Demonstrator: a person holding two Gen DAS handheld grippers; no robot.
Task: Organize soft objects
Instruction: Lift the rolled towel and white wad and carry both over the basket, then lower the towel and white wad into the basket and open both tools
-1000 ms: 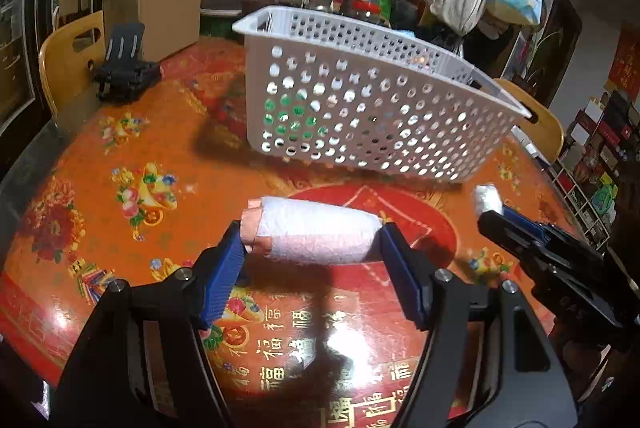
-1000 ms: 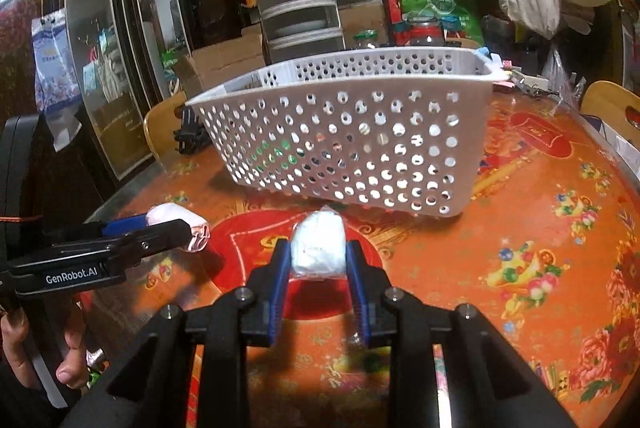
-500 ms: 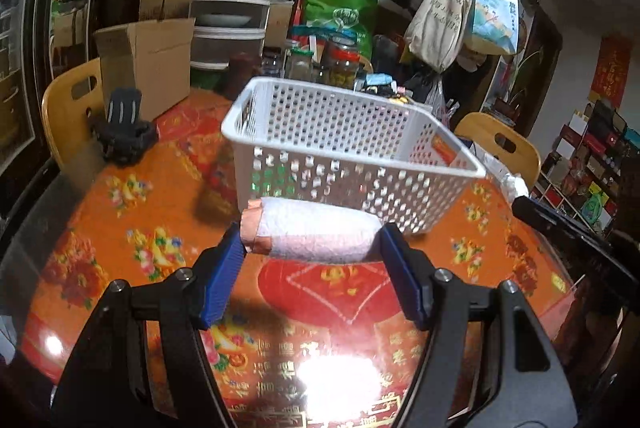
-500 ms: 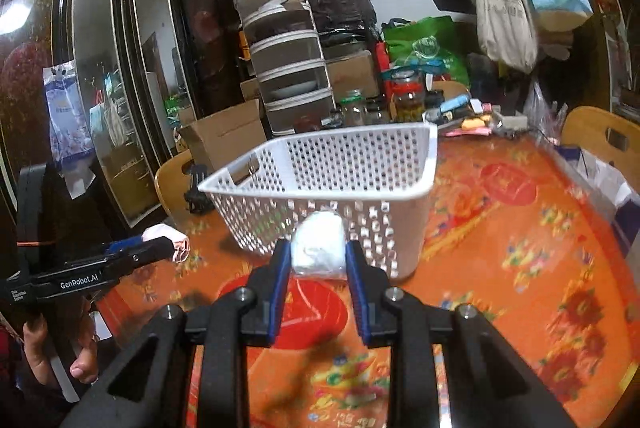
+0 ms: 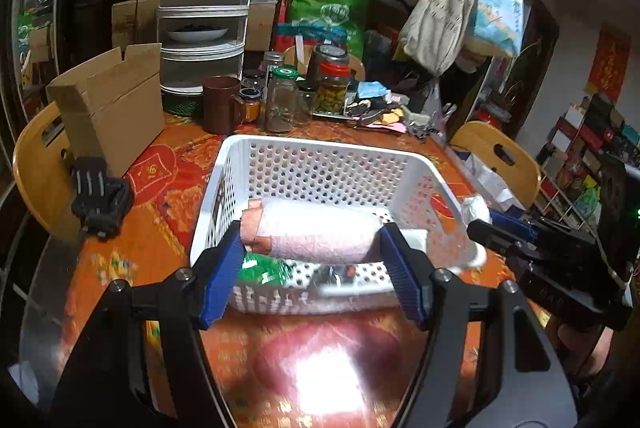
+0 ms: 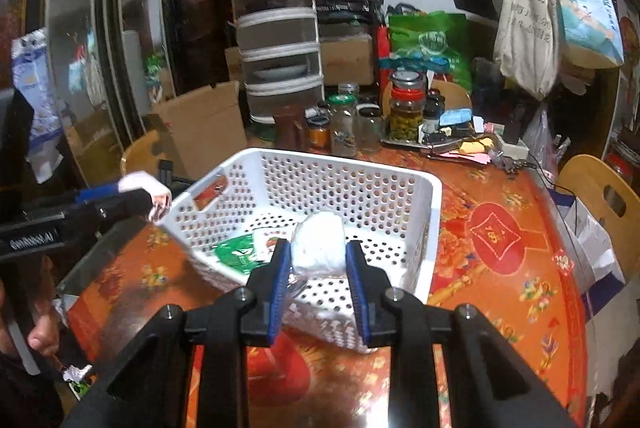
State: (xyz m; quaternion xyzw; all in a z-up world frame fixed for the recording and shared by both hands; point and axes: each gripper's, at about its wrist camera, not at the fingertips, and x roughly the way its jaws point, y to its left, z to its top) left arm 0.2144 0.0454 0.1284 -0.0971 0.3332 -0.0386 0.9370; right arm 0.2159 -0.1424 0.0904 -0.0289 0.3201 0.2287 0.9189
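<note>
The left hand-held gripper (image 5: pixel 314 260) was clamped across the ends of a pinkish roll (image 5: pixel 316 234), its jaws set wide to span it. The right hand-held gripper (image 6: pixel 318 270) pinched a small white bundle (image 6: pixel 319 244) in a narrow grip. Both loads hung above the near edge of the basket (image 5: pixel 336 151), which sat on the orange surface (image 6: pixel 500 268) with a green packet (image 6: pixel 236 254) already on its floor. To do this well, I thought, each load wanted carrying clear over the near wall and lowering toward the floor before letting go. The roll was long, so it wanted lining up with the basket's length. The two tools were close, so one drop at a time looked safer.
</note>
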